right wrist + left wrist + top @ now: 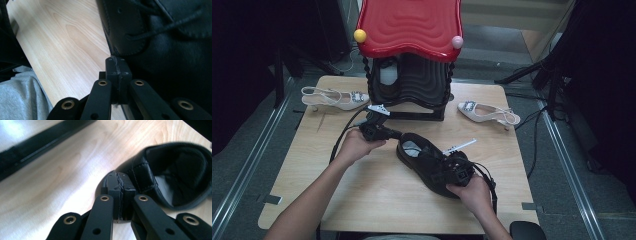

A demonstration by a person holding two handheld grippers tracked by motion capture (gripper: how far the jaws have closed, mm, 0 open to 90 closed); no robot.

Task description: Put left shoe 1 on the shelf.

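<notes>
A black lace-up leather shoe (422,156) lies on the wooden table (362,190), heel toward the rack. My left gripper (396,134) is at the heel; in the left gripper view it (120,185) is shut, pads pressed together, its tip against the back of the shoe's heel (142,170), whose opening faces the camera. My right gripper (442,172) rests at the toe end; in the right gripper view it (116,65) is shut too, its tip against the shoe's side (155,65) just below the laces (165,25). Nothing shows between either pair of pads.
A shoe rack with a red wavy roof (409,25) and a black base (417,112) stands at the back centre. One white slingback shoe (334,97) lies at the back left, another (487,112) at the back right. Bare wood lies in front, near the person's grey clothing (22,100).
</notes>
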